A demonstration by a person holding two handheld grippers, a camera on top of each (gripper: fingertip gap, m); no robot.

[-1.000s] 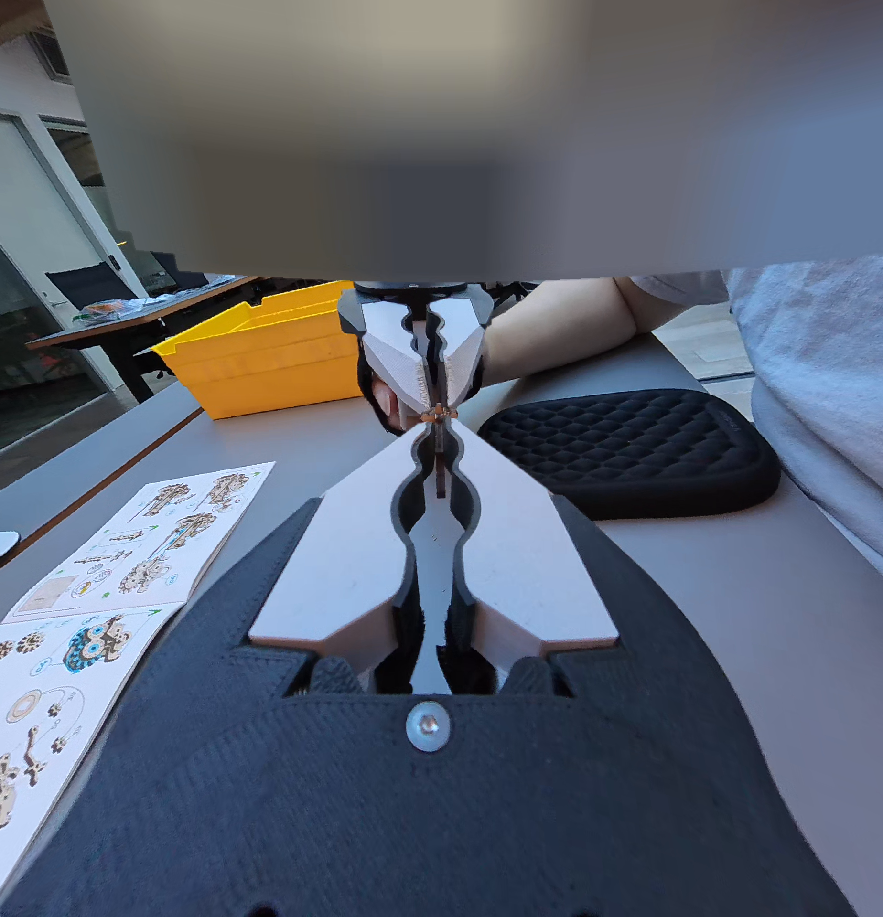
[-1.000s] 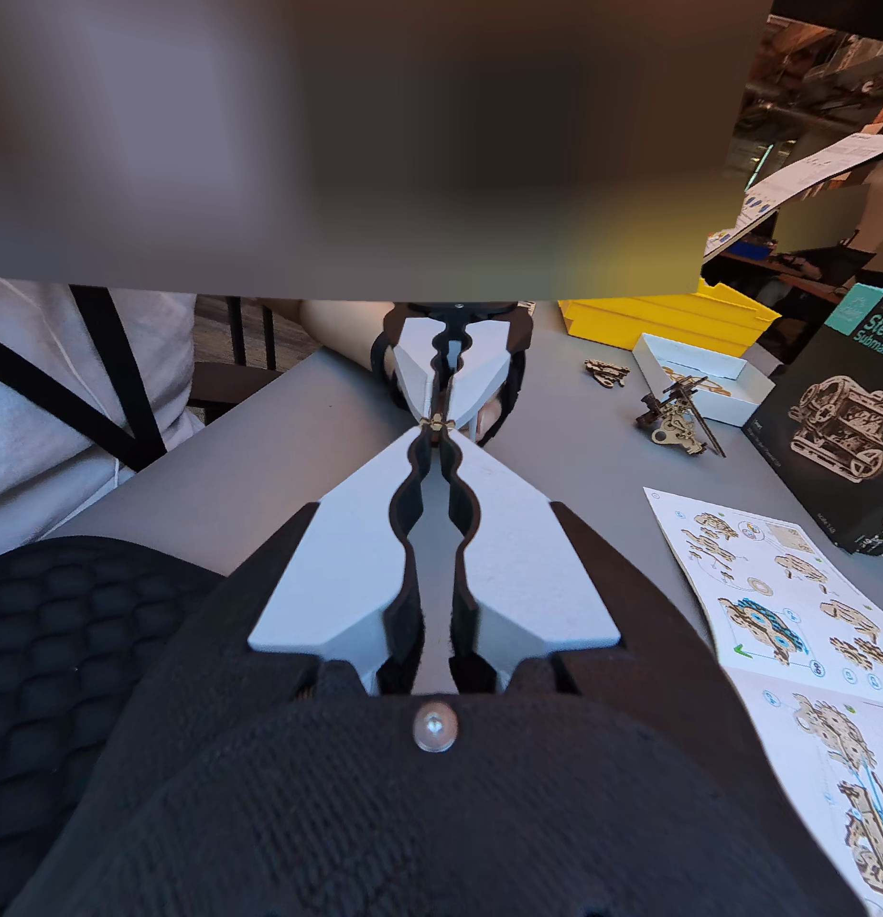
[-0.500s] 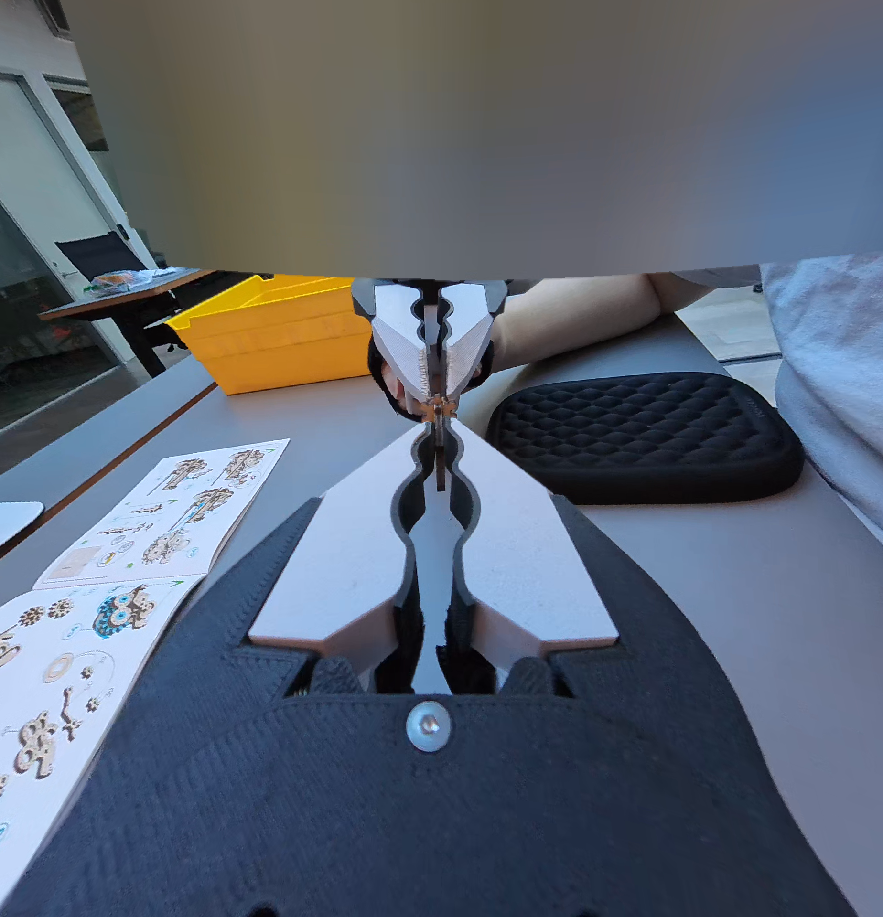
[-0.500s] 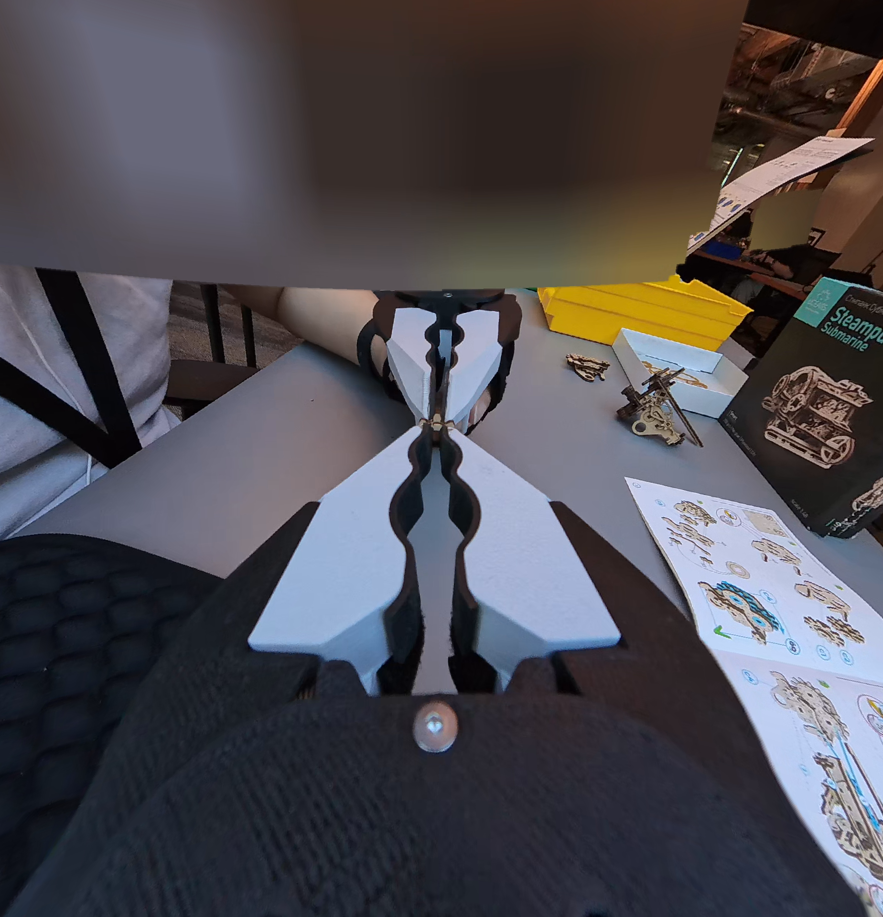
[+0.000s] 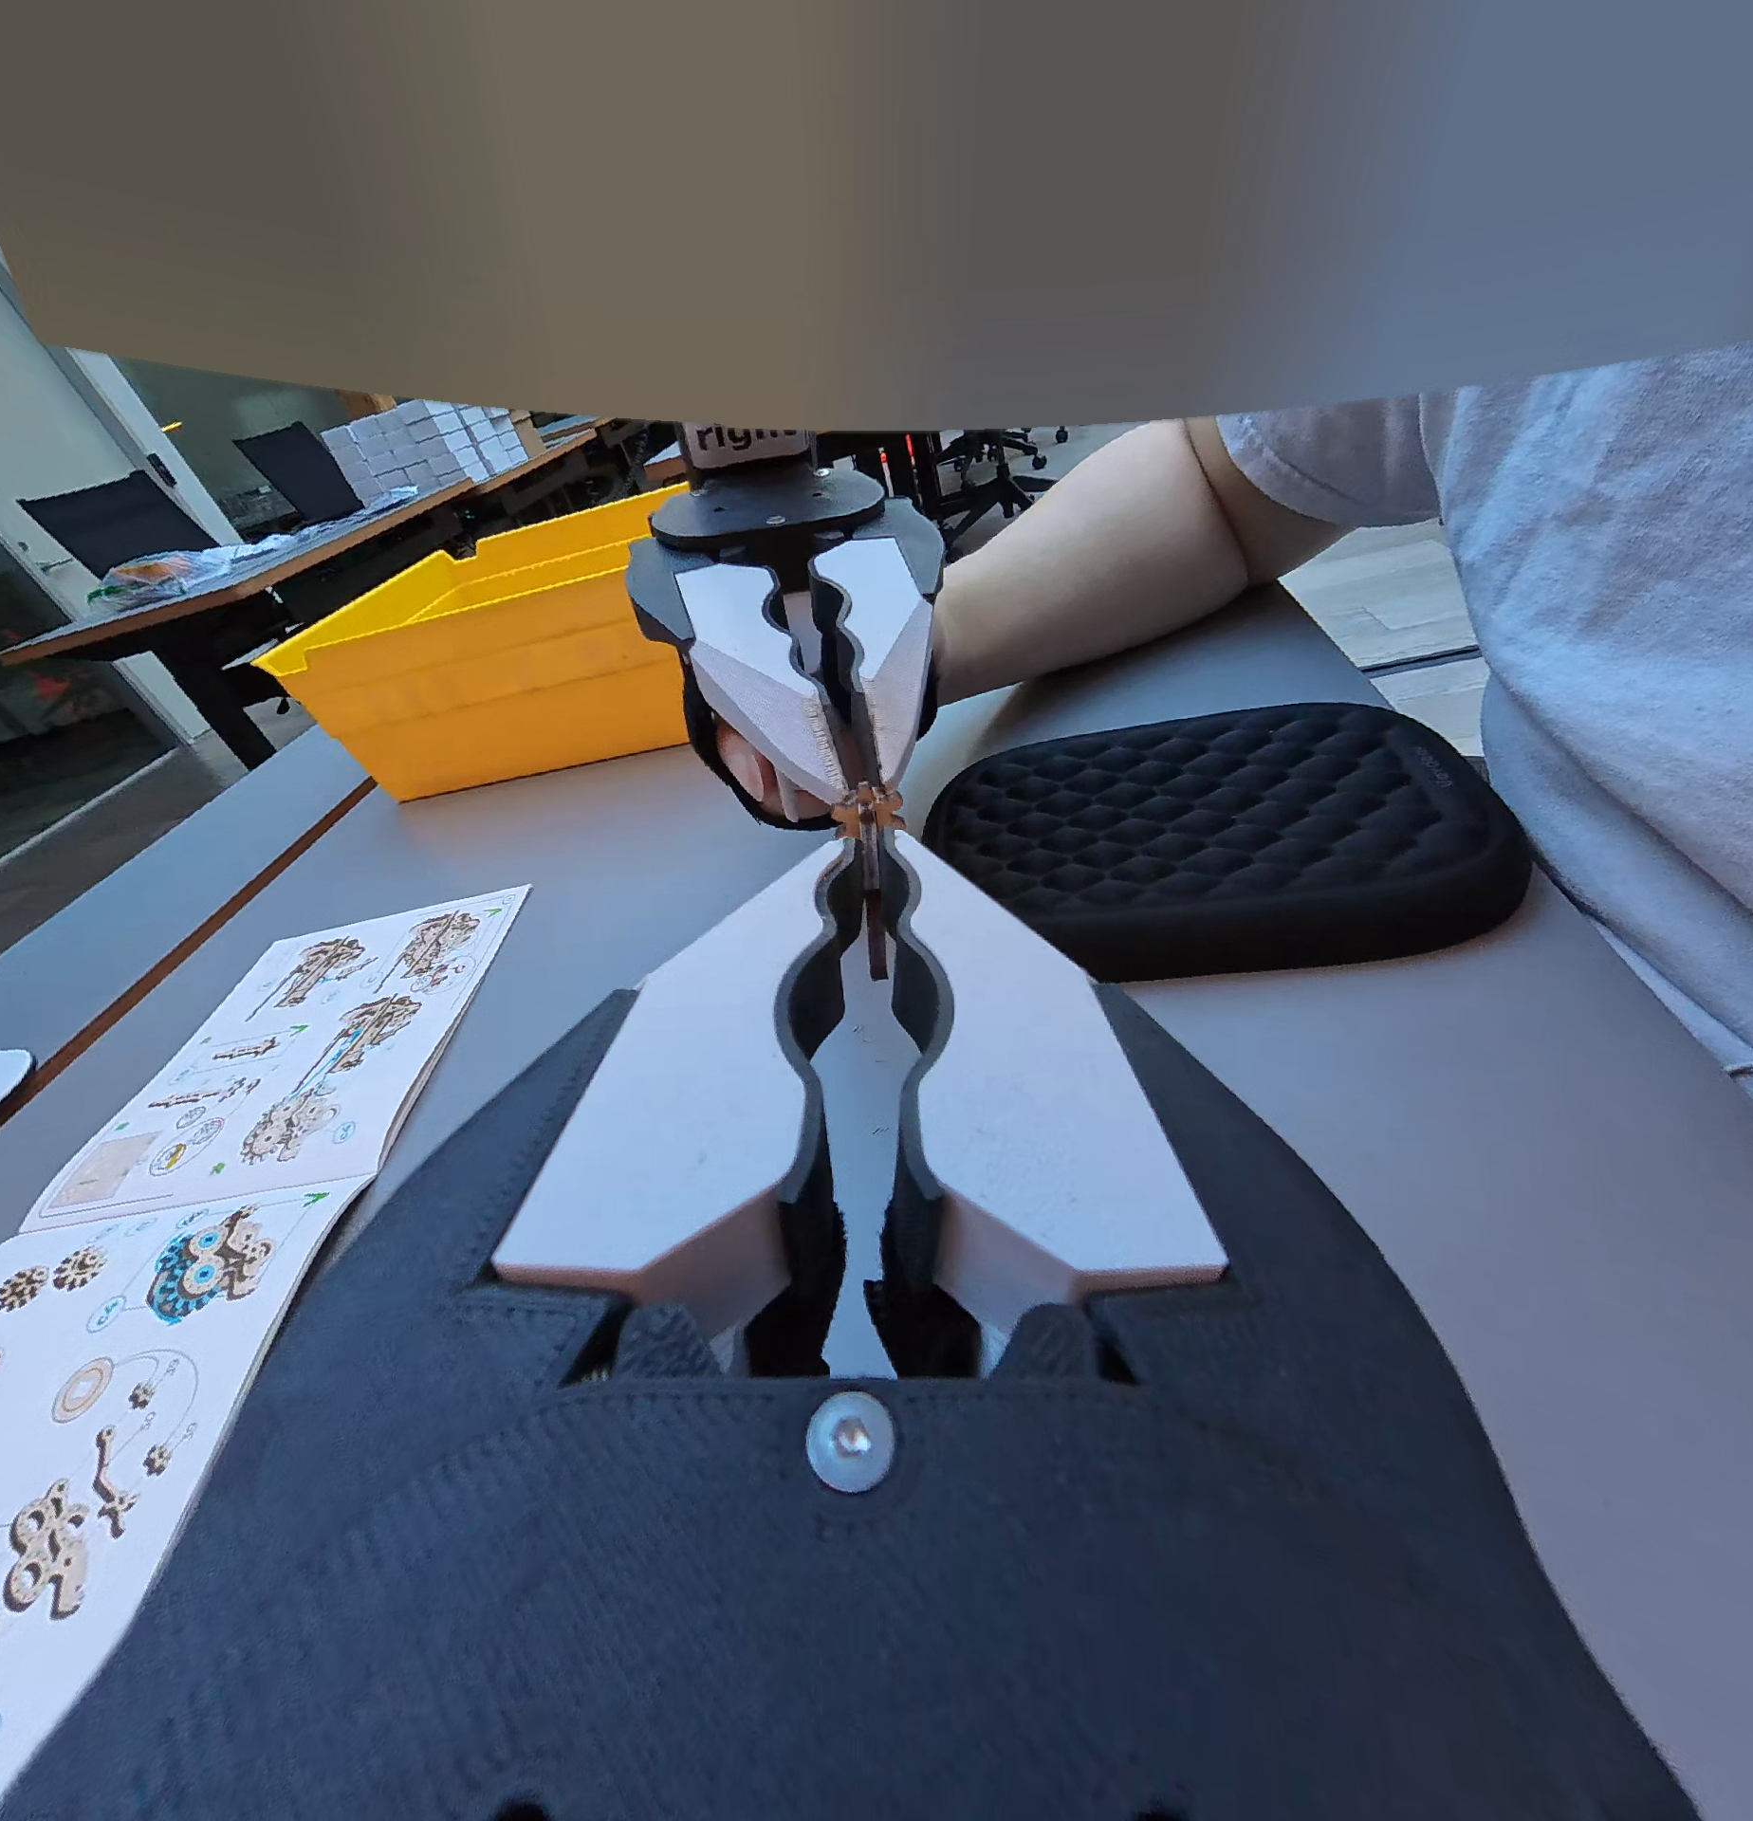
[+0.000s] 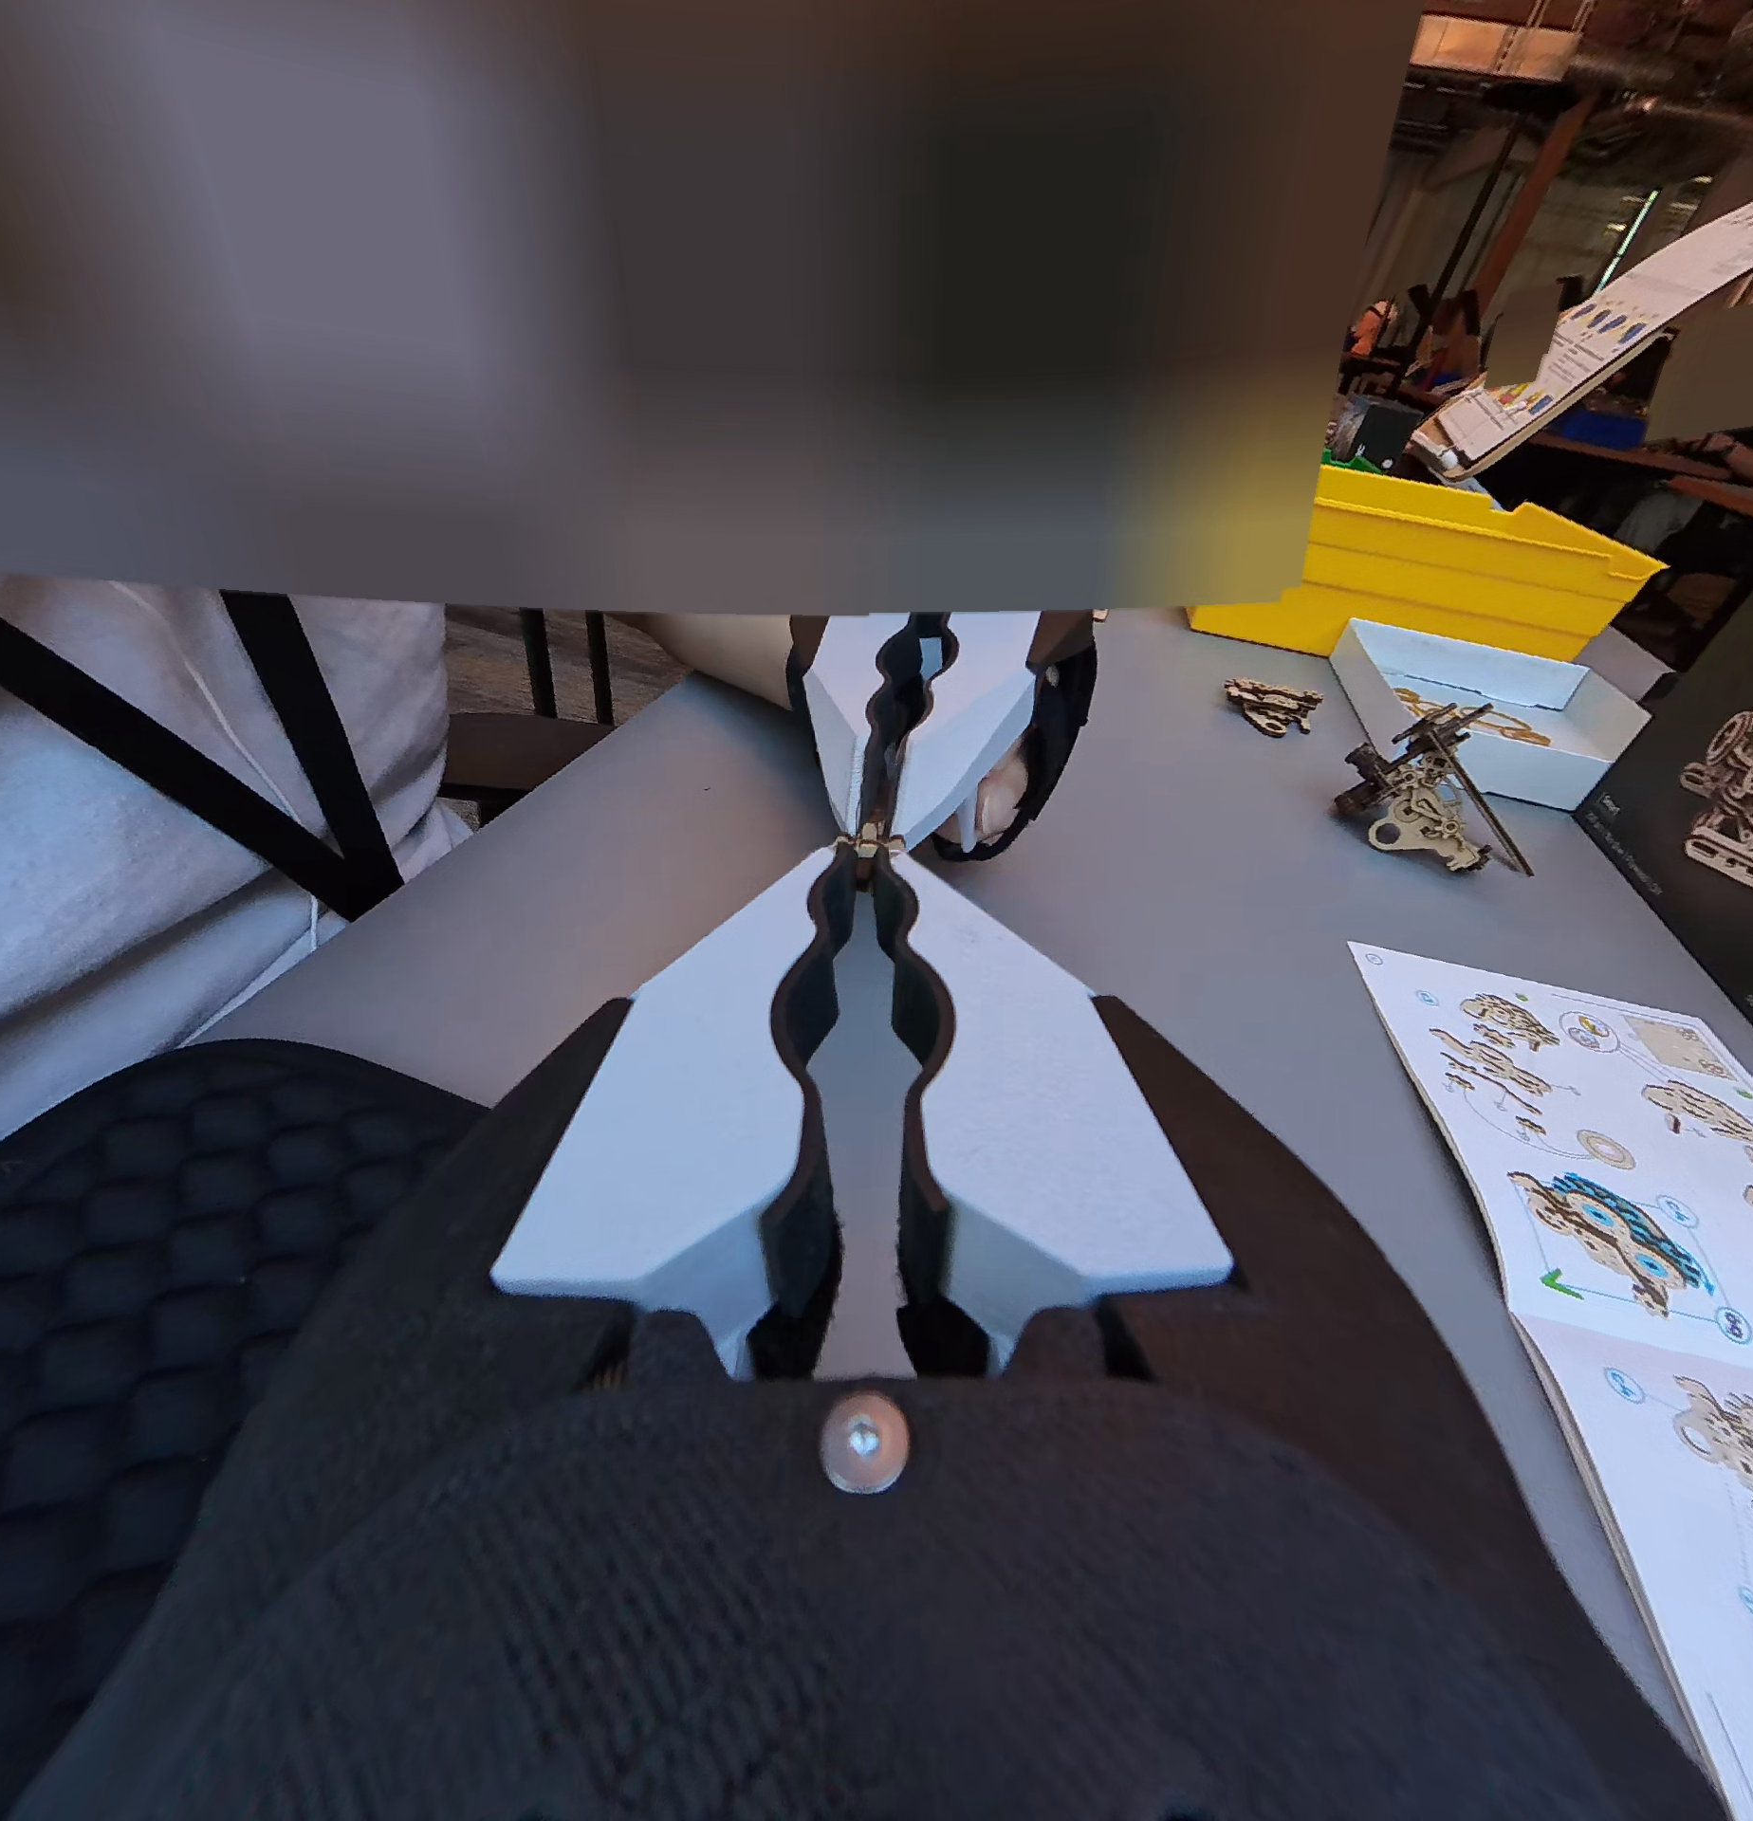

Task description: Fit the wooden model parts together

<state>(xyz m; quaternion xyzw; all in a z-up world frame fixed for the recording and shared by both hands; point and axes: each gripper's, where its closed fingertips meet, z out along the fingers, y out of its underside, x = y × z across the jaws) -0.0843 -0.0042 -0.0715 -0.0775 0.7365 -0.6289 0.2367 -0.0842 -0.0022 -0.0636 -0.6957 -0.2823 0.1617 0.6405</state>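
Grey table [image 5: 577, 867], yellow bins [image 5: 518, 670], office desks [image 5: 291, 552].

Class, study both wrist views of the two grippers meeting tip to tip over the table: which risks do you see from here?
1. The small wooden gear sits pinched at the very tips of the right gripper; a slip might drop it onto the grey table.
2. The thin wooden strip in the left gripper could snap if pushed off-axis.
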